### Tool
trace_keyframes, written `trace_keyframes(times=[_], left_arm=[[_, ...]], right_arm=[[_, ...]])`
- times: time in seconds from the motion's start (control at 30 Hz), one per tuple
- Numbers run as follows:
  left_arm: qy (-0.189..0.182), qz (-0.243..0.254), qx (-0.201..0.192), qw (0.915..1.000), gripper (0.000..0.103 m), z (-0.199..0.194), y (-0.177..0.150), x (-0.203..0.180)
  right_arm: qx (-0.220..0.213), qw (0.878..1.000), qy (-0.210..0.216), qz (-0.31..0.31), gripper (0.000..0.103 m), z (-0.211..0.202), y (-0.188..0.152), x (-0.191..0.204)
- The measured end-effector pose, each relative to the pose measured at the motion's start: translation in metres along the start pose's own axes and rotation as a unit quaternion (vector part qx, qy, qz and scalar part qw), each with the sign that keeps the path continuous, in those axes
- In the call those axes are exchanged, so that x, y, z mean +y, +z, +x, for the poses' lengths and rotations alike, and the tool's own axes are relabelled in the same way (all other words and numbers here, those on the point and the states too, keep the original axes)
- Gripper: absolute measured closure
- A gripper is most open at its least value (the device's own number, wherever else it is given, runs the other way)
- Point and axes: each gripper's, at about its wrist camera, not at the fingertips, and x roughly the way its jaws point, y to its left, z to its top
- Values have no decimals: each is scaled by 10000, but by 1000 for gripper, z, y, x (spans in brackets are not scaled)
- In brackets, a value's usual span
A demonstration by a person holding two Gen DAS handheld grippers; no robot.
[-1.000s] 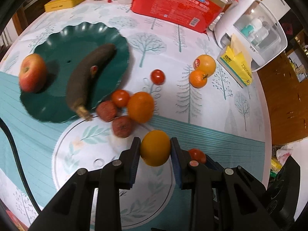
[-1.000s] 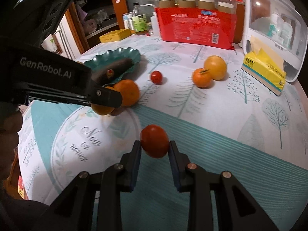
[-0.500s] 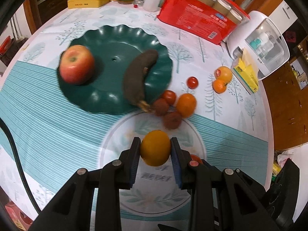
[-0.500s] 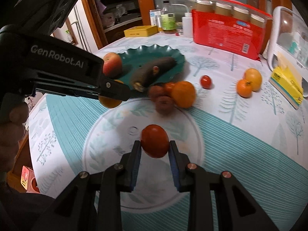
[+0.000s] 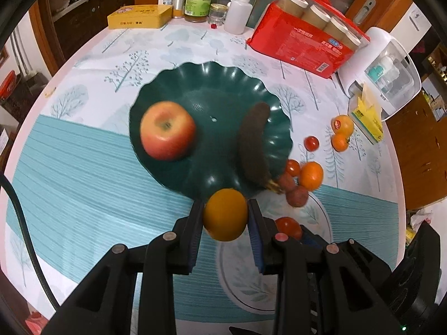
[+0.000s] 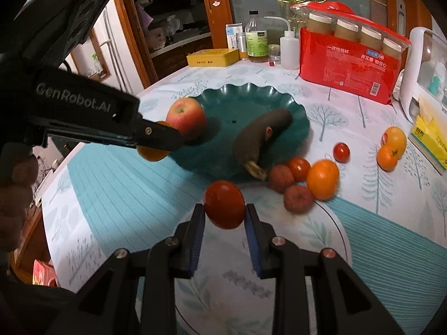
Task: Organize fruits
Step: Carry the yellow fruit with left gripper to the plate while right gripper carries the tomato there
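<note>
Both hand-held grippers now near the green plate [image 5: 268, 95], vs. a sec ago, when it sat farther off toward the upper left of the left view. Left hand-held gripper [image 5: 225, 215] clenched on an orange [image 5: 225, 214], hanging at the plate's near rim; right hand-held gripper [image 6: 225, 208] grasping a tomato [image 6: 224, 204] just short of it. Judgement: drop-off is close, w/ apple [image 5: 167, 130] and dark banana [image 5: 253, 145] already on the plate. Left view looks down and shows the plate's free middle; right view alone shows the left tool from the side and the person's hand [image 6: 15, 178]. Loose fruit cluster [image 6: 299, 180] waits on the surface [image 6: 125, 195].
</note>
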Motion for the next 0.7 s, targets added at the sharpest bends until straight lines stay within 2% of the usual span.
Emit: trace_keyframes(times=[0.37, 0.7], left_arm=[[-146, 328, 154, 9992, 74, 20, 26, 26], [-310, 571, 472, 9968, 74, 45, 35, 37]], right_arm=[[-147, 9985, -252, 471, 74, 31, 33, 8], [-11, 9954, -384, 881, 74, 55, 37, 12]])
